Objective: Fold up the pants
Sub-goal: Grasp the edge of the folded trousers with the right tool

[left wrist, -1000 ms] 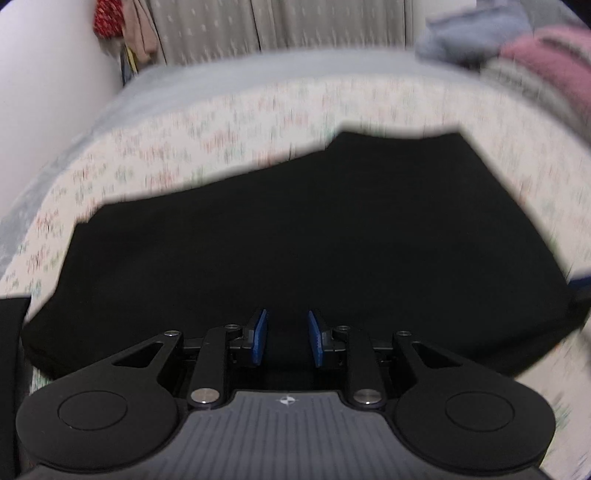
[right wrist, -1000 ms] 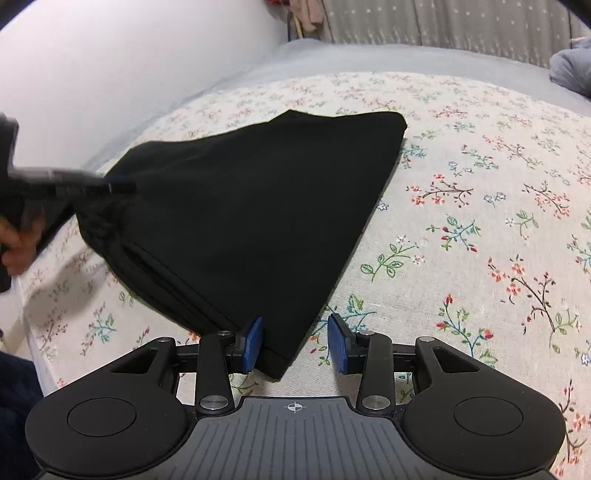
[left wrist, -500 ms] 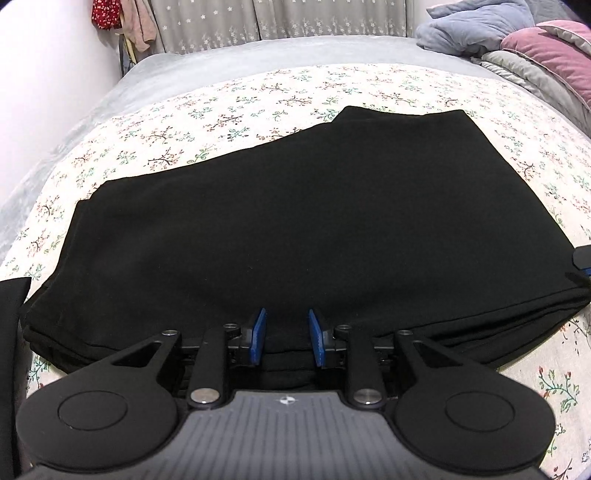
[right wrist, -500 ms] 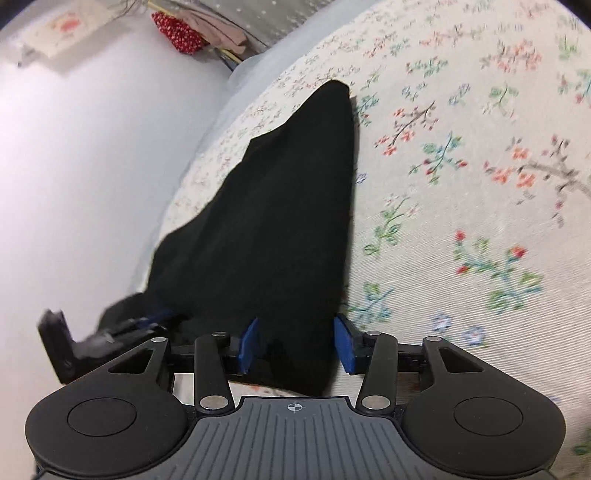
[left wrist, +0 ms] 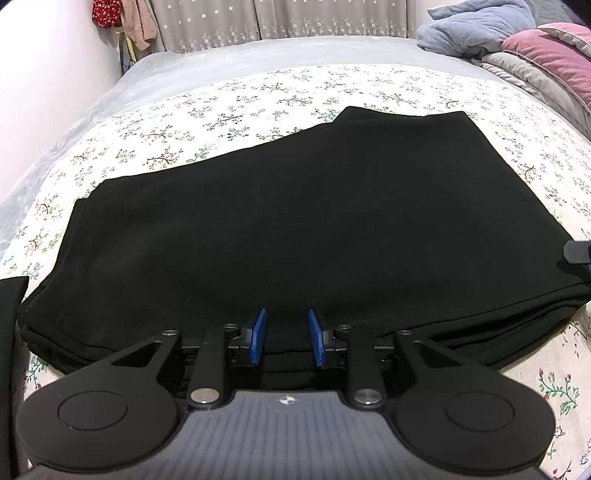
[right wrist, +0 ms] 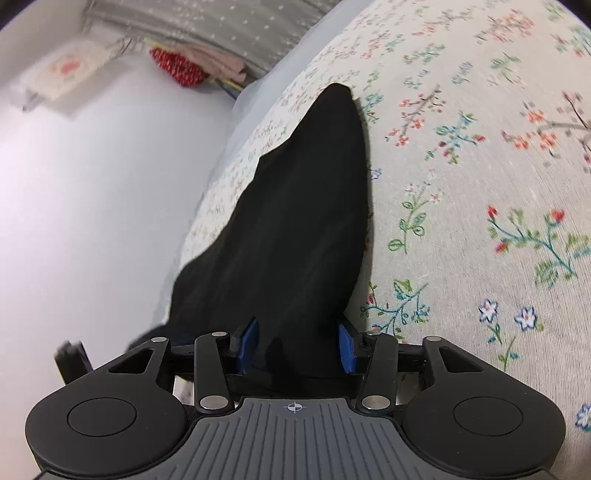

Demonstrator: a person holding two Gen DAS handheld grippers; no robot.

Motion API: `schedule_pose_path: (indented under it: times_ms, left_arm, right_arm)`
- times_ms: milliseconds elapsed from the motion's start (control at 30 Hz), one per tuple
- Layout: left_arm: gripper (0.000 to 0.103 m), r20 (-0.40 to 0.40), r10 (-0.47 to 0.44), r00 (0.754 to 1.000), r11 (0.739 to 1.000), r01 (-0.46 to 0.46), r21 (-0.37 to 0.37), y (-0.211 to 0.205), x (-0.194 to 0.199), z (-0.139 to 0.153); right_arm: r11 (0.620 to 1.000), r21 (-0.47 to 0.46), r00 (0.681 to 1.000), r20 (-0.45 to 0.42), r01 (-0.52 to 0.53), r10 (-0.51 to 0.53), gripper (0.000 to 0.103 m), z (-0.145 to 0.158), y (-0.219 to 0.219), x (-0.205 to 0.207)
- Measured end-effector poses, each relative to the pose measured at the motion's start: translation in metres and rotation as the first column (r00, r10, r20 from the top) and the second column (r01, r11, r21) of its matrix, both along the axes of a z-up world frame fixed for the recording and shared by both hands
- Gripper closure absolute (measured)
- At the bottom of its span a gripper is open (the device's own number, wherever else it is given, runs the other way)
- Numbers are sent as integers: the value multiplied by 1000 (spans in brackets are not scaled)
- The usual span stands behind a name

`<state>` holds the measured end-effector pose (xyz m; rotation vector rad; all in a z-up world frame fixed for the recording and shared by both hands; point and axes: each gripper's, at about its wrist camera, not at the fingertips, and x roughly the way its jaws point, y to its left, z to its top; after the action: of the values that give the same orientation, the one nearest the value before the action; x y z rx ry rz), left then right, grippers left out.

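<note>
Two grippers are engaged at the near edge of one pair of black pants (left wrist: 314, 229), which lies folded in several stacked layers on a floral bedsheet (left wrist: 258, 99). Left gripper (left wrist: 285, 339): blue pads set at a narrow gap, with the folded near edge of the pants bunched between them; whether the pads actually press the cloth cannot be told from this view. Right gripper (right wrist: 297, 345): rolled to one side so the bed appears tilted, jaws closing, with a corner of the pants between the blue pads; the fabric fills most of the gap, but firm contact on both pads is not clear. From the right wrist view the pants run away from the gripper to a narrow far end (right wrist: 338, 96) on the sheet, beside a white wall (right wrist: 92, 203). A small dark part of the right gripper shows at the right edge of the left wrist view. Grey curtains (left wrist: 295, 18) hang behind the bed, and pillows and quilts (left wrist: 517, 40) are piled at its far right corner.
</note>
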<state>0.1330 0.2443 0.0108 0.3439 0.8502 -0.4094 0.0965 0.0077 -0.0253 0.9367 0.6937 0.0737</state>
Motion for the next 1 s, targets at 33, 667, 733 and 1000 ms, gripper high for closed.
schedule_pose_path:
  times_ms: [33,667,733,1000]
  left_arm:
    - [58,1,0,1000,1000,0,2,-1,0,0]
    - [50,60,2,998,995,4,-102,-62,1,54]
    - [49,37,-32,999,994,36,-106,-99,0,52]
    - [36,76,-223,972,973,218,72,-259,-12,38]
  right_arm:
    - [1000,4,1000,0,9,-9,66,-1,-1,-1]
    - [998,-7,996,-63,58,-59,85,-5,1,1]
    - [998,18,997,-54,63,-61,85,-8,-2,-3]
    - [997,34,996,-46,73,-71,84,-9,-1,-9]
